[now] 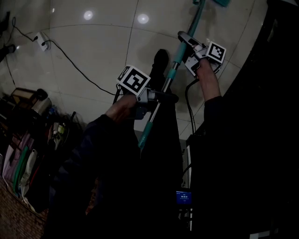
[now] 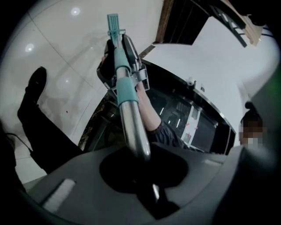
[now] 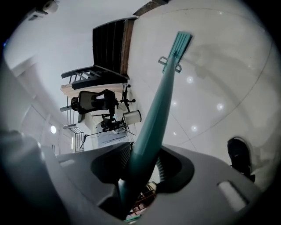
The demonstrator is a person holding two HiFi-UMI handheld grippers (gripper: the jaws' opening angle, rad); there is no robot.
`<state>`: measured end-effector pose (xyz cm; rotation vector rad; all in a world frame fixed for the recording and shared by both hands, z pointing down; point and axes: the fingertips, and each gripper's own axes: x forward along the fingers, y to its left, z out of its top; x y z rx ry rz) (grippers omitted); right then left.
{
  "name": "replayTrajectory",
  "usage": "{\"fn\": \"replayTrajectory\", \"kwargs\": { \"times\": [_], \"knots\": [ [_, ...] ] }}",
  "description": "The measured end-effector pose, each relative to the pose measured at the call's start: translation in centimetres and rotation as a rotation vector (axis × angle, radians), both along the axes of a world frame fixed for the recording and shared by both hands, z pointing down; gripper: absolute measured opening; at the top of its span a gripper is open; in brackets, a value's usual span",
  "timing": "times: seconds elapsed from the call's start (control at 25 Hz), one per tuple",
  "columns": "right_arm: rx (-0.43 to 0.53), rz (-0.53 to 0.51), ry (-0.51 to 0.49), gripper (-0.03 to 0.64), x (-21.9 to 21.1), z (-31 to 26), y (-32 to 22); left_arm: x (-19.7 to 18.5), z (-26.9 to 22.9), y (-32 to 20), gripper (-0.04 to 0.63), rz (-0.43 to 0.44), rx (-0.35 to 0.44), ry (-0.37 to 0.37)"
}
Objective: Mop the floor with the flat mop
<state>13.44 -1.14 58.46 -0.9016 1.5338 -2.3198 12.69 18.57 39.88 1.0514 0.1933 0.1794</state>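
Above the tile floor (image 1: 93, 51), left claw (image 1: 156, 96) and right claw (image 1: 186, 41) each clamped on the mop handle (image 1: 170, 75)

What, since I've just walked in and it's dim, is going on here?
A person is holding a mop over the tiled floor with two grippers. The left gripper is shut on the metal upper part of the pole, close to the body. The right gripper is shut on the teal part farther down, toward the mop head, which shows at the top edge of the head view. The person's shoe is beside the pole.
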Motion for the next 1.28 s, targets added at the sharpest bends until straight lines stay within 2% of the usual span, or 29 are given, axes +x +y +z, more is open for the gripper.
{"fn": "replayTrajectory", "kwargs": {
  "times": [0.2,0.4,0.6,0.68,0.88,1.16,1.28],
  "knots": [
    [0.025,0.005,0.007,0.175,2.4,0.0,-3.7,2.8,0.6,-2.9,0.064,0.005,0.025,0.001],
    [0.051,-0.019,-0.008,0.175,0.3,-1.0,-1.5,1.0,-0.3,-0.2,0.066,0.042,0.042,0.01],
    [0.044,-0.058,-0.059,0.176,-1.6,-0.9,0.3,-0.5,-0.6,1.3,0.07,0.071,0.034,-0.016],
    [0.038,-0.07,-0.071,0.176,-2.8,-2.3,3.0,-1.9,-2.1,3.8,0.071,0.085,0.034,-0.021],
    [0.037,-0.072,-0.085,0.178,-8.1,-5.8,14.3,-7.7,-5.3,14.8,0.077,0.097,0.055,-0.006],
    [0.008,-0.027,-0.094,0.176,-16.6,-4.4,25.7,-16.7,-4.6,25.4,0.081,0.09,0.031,-0.004],
    [-0.016,-0.017,-0.093,0.176,-18.4,-3.9,28.0,-18.5,-4.6,27.4,0.083,0.091,0.02,-0.006]
  ]
}}
